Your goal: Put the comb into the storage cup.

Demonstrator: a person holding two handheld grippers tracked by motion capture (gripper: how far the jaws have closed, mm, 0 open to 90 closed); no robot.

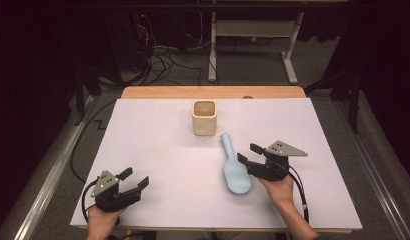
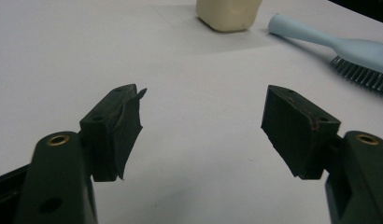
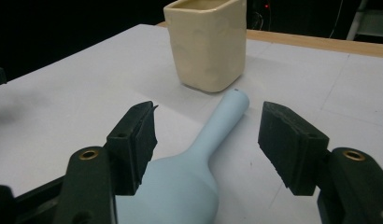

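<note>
A light blue brush [image 1: 235, 172] lies bristles down on the white table top [image 1: 158, 145], its handle pointing at a cream square cup [image 1: 204, 117] farther back. My right gripper [image 1: 249, 154] is at the right side of the brush head. In the right gripper view its open jaws [image 3: 208, 135] straddle the brush's neck [image 3: 194, 182] with a gap on each side, and the cup [image 3: 208, 42] stands beyond. My left gripper [image 1: 135, 178] rests at the front left, open with nothing between its fingers [image 2: 203, 121]. The left gripper view has the cup [image 2: 227, 14] and the brush [image 2: 353, 49] far off.
A wooden strip [image 1: 213, 92] edges the table's far side. Behind it on the floor are tangled cables [image 1: 163, 60] and a white table frame [image 1: 253, 30]. Metal rails [image 1: 48, 175] run along both sides.
</note>
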